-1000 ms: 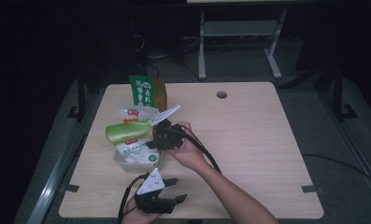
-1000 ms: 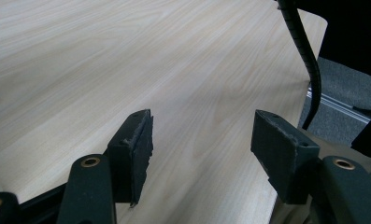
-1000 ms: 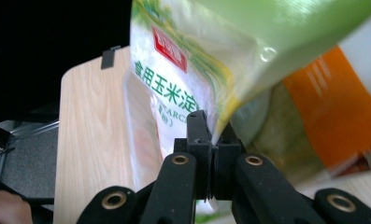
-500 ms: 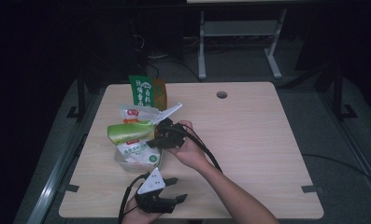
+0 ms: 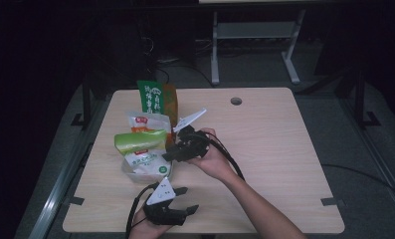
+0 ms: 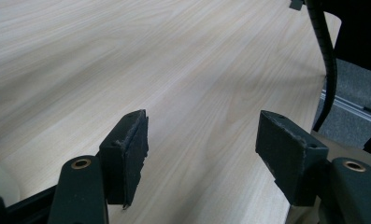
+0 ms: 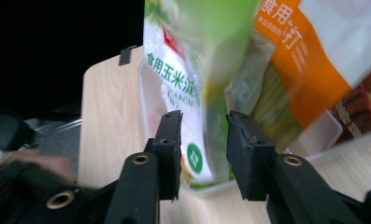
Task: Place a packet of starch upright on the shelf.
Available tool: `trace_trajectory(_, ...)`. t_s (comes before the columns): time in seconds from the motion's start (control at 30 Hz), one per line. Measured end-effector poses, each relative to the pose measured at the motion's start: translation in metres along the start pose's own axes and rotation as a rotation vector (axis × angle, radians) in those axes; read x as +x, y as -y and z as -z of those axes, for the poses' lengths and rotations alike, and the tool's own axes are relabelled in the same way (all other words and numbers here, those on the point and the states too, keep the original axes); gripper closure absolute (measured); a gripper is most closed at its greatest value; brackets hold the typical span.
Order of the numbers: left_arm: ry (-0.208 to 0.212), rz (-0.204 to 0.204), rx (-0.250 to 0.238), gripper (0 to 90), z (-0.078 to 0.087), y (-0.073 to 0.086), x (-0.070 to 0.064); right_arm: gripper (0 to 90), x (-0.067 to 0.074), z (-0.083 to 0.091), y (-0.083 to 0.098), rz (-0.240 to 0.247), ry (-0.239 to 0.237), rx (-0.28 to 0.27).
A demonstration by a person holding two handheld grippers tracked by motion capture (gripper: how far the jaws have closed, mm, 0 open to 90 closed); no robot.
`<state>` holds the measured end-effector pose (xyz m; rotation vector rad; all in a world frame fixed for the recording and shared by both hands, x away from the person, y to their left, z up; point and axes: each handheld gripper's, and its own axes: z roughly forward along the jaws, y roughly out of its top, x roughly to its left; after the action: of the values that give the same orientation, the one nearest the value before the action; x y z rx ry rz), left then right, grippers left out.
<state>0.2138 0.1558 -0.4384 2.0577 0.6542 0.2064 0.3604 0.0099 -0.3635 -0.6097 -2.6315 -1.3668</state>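
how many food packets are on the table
4 that I can see: a green-and-orange box standing at the back, an orange-and-white bag, a light green packet and a white starch bag in the clear tray. More may be hidden underneath.

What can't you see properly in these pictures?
- High view: the print on the green packet is too small to read.
- Right gripper view: the orange packet is cut off by the top edge, and the green packet is blurred.
- High view: the clear tray is mostly hidden under the packets.
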Motion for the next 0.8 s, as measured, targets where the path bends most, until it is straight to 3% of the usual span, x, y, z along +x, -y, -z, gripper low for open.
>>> trace_trajectory(0.43, -0.014, 0.001, -0.004, 31.7, -0.006, -0.003, 0.001, 49.0, -0.019, 0.054, 0.037, -0.05, 0.021, -0.011)
trace_trajectory(0.77, -0.003, -0.009, 0.001, 30.4, -0.01, -0.005, -0.003, 43.0, -0.031, 0.08, 0.063, -0.101, 0.055, -0.005)
trace_trajectory(0.8, -0.008, -0.025, 0.004, 30.4, -0.01, -0.006, -0.001, 42.7, -0.032, 0.082, 0.065, -0.104, 0.061, 0.002)
